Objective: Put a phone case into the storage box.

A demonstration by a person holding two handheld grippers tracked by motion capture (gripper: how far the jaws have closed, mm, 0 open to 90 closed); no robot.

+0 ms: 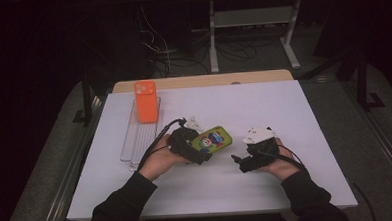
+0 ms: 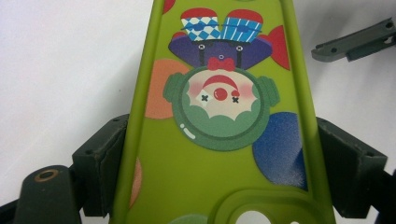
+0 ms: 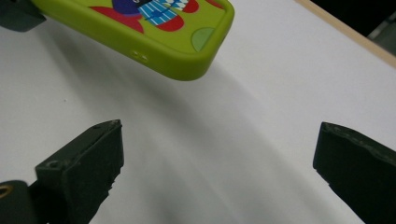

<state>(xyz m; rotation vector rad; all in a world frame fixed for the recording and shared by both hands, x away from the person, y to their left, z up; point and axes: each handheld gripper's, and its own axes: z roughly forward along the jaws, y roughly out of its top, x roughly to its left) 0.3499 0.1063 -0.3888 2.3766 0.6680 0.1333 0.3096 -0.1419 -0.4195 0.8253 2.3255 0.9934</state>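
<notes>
A lime green phone case [image 1: 214,138] printed with a clown figure is held just above the white table, and my left gripper [image 1: 202,151] is shut on its two long edges. In the left gripper view the green case [image 2: 219,116] runs up between both black pads [image 2: 100,158], camera cutout nearest. My right gripper [image 1: 240,163] stands open a little to the right of the case, nothing between its fingers. From the right gripper view the case's far corner [image 3: 187,51] floats ahead at upper left, with my right gripper [image 3: 219,158] spread wide over bare table.
An orange phone case [image 1: 145,101] stands at the far end of a clear wire rack [image 1: 135,138] on the left of the white table [image 1: 264,107]. A wooden edge [image 1: 202,80] runs along the table's back. Dark floor and desk legs lie beyond.
</notes>
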